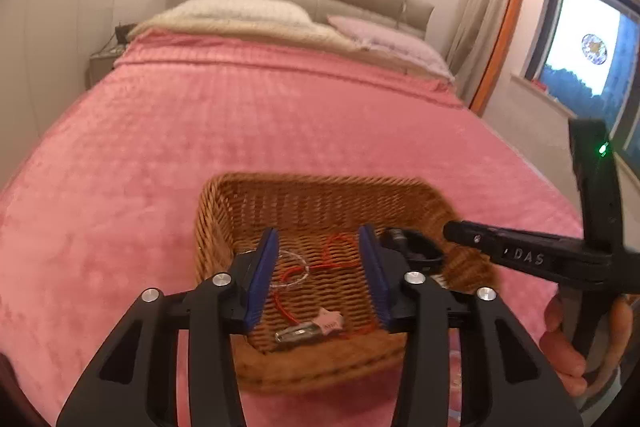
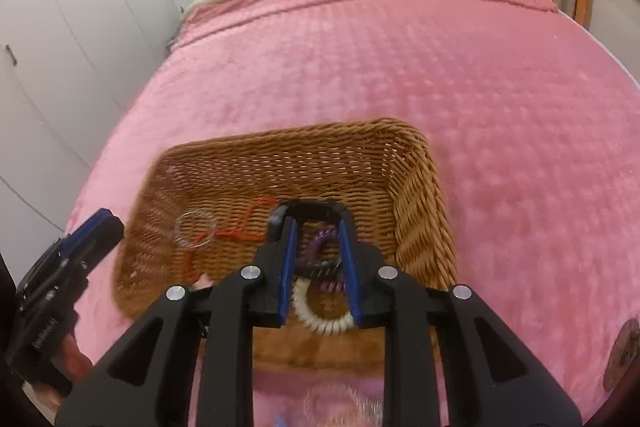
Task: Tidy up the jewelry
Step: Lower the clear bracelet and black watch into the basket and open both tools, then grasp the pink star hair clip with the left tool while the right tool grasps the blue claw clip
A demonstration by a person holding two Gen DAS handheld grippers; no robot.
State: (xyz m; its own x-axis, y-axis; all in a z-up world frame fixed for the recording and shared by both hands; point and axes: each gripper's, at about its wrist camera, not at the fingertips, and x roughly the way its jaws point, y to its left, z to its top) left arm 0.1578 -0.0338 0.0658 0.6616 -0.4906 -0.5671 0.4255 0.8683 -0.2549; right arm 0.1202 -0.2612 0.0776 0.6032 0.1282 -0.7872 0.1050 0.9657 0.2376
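Observation:
A wicker basket [image 1: 240, 203] [image 2: 424, 211] sits on the pink bed. In it lie a clear ring bangle [image 1: 294, 269] [image 2: 195, 229] tied to a red string [image 1: 340, 247] [image 2: 240, 233], a silver hair clip with a pink star [image 1: 308, 329], a purple coil hair tie [image 2: 322, 239] and a white coil hair tie [image 2: 320, 323]. My left gripper [image 1: 320, 259] is open over the basket, empty. My right gripper [image 2: 316, 223] is shut on a black clip-like item [image 2: 316, 207] [image 1: 412, 247], held over the basket's right part.
The pink blanket [image 1: 260, 115] covers the bed all around the basket. Pillows [image 1: 240, 11] and a headboard are at the far end. White wardrobes [image 2: 60, 27] stand left, a window [image 1: 588, 43] right. A clear bangle [image 2: 340, 403] lies blurred on the blanket at the near edge.

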